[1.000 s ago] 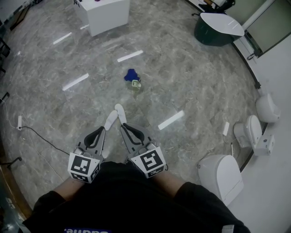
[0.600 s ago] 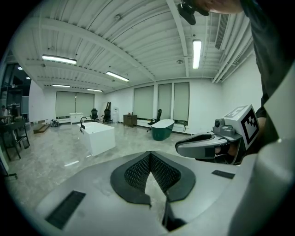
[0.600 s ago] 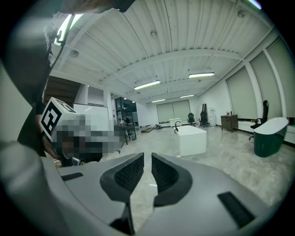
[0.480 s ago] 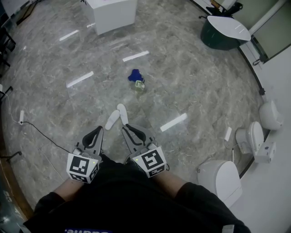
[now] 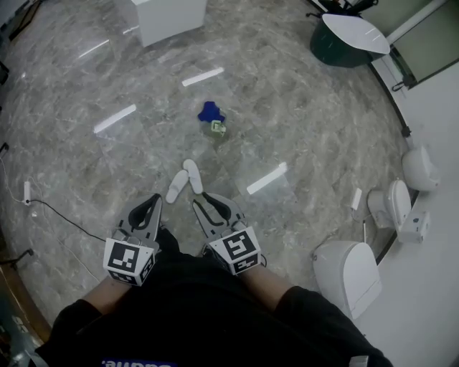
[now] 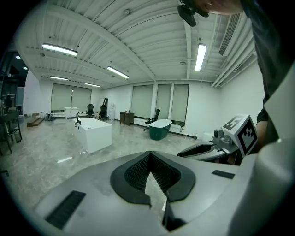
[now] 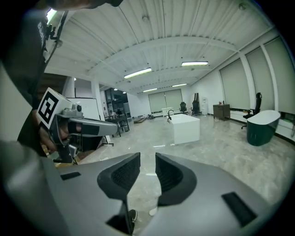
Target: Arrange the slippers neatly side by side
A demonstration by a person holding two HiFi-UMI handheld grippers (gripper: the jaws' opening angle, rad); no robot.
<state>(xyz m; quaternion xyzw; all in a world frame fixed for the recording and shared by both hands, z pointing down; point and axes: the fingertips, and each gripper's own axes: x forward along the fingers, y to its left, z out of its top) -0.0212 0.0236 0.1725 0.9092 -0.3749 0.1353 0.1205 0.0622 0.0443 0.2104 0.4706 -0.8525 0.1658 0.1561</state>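
Note:
Two white slippers lie on the marble floor, the left slipper [image 5: 176, 186] and the right slipper [image 5: 192, 176], close together with their near ends angled slightly apart. Both grippers hang above the floor just short of them, pointing forward. My left gripper [image 5: 155, 200] [image 6: 148, 156] is shut, its pads meeting at the tip with nothing between them. The jaws of my right gripper [image 5: 201, 198] [image 7: 147, 159] are opening, with a clear gap and nothing in it. Neither gripper touches a slipper. Each gripper view shows the room ahead, not the slippers.
A blue object [image 5: 209, 111] and a small box [image 5: 216, 130] lie farther out on the floor. A white block [image 5: 168, 18] stands at the back, a dark green tub [image 5: 344, 39] at back right. Toilets [image 5: 351, 276] line the right wall. A cable and power strip [image 5: 27, 192] lie left.
My right gripper's jaws have parted from shut to a visible gap. The slippers have stayed in place while the head view drifted slightly.

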